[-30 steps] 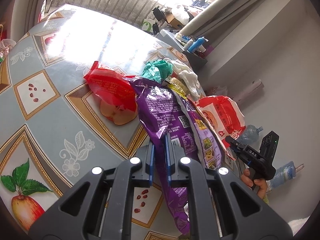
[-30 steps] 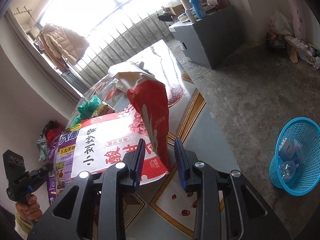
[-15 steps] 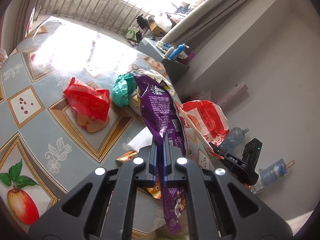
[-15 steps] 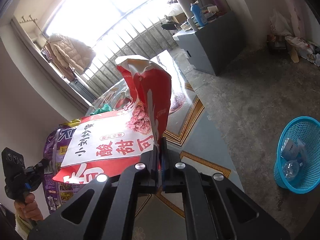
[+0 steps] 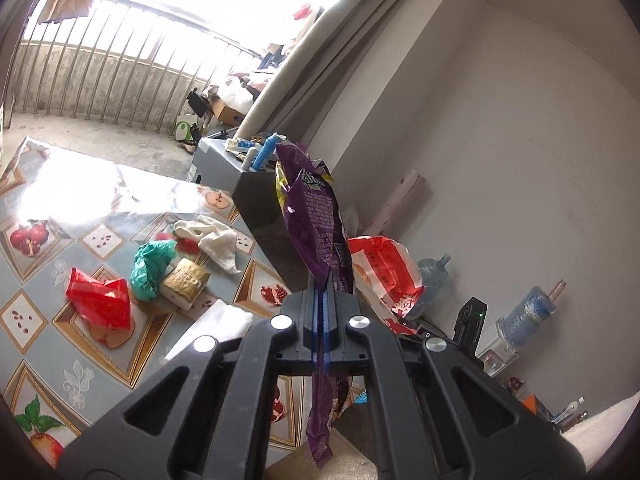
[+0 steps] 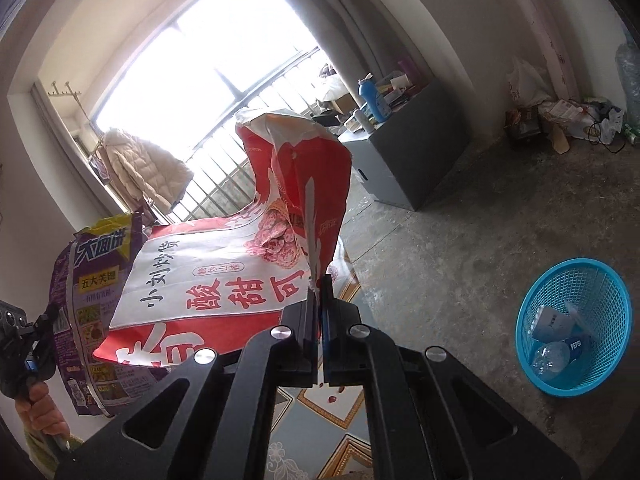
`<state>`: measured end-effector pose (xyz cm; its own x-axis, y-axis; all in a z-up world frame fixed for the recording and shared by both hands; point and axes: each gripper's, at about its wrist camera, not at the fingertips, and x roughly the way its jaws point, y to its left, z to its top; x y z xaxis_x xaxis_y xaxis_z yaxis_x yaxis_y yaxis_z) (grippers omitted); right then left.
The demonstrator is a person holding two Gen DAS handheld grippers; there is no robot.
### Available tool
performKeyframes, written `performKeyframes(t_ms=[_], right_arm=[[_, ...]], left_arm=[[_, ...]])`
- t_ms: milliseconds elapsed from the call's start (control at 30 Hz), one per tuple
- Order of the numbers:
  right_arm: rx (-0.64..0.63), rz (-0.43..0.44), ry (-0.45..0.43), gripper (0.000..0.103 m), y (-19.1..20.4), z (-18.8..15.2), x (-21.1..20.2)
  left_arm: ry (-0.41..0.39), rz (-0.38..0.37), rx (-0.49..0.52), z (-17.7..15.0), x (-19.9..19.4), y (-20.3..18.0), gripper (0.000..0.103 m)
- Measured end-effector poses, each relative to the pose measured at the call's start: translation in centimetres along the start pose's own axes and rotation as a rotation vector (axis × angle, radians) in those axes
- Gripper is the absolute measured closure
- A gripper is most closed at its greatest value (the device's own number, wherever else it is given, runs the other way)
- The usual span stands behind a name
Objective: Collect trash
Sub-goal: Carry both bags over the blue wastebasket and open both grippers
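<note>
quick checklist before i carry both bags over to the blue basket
1. Left gripper shut on purple snack bag: ok.
2. Right gripper shut on red and white snack bag: ok.
3. Both bags lifted off the table: ok.
4. Blue basket upright on the floor, open top: ok.
5. Room in basket beside Pepsi bottle: cannot tell.
6. Table cleared: not ok, red wrapper and green bag remain.
</note>
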<state>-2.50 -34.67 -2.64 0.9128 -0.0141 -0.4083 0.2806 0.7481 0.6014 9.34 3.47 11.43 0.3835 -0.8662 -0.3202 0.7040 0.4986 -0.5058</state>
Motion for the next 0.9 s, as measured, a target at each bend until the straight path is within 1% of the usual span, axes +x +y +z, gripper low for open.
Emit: performKeyframes(t_ms=[167, 300, 333, 400, 467, 533, 600, 667, 733, 800, 900], right_arm=[[0.034, -0.07, -0.066, 0.102, -2.9, 0.8, -2.9], [0.048, -0.177, -0.112, 0.102, -5.4, 1.6, -5.3], [0.05, -0.215, -0.121, 0.101, -6.2, 1.7, -5.8], [0.04, -0.32, -0.131, 0.102, -7.4, 2.0, -6.5], [0.039, -0.413, -0.127, 0.102, -9.0, 1.9, -7.1], [0.033, -0.515, -0.104, 0.102, -10.6, 1.5, -7.4], [0.049, -0.598, -0.063, 0.102, -12.6, 1.0, -7.2], [0.088, -0.652, -0.017, 0.101, -14.9, 0.2, -6.9], [0.112, -0.722, 0.039, 0.101, -17.1, -0.9, -6.5], [0.137, -0.76, 0.089, 0.101, -19.1, -1.7, -5.7], [0.172, -0.79, 0.146, 0.101, -21.8, -2.7, -4.7]], left_arm=[[0.005, -0.026, 0.072, 1.8, 2.3, -2.5, 0.103], [0.055, -0.054, 0.115, 2.5, 6.6, -4.4, 0.103], [0.074, -0.059, 0.13, 2.6, 8.0, -4.9, 0.103], [0.107, -0.061, 0.161, 2.4, 10.8, -6.0, 0.103], [0.154, -0.067, 0.188, 2.1, 14.0, -7.3, 0.103], [0.206, -0.071, 0.2, 1.8, 17.3, -8.5, 0.103], [0.269, -0.09, 0.206, 1.0, 21.0, -9.6, 0.103], [0.335, -0.103, 0.213, -0.1, 24.7, -10.7, 0.103], [0.401, -0.111, 0.241, -1.6, 28.2, -11.9, 0.103], [0.471, -0.112, 0.274, -3.5, 31.9, -13.3, 0.103], [0.575, -0.118, 0.3, -6.5, 37.1, -14.5, 0.103]])
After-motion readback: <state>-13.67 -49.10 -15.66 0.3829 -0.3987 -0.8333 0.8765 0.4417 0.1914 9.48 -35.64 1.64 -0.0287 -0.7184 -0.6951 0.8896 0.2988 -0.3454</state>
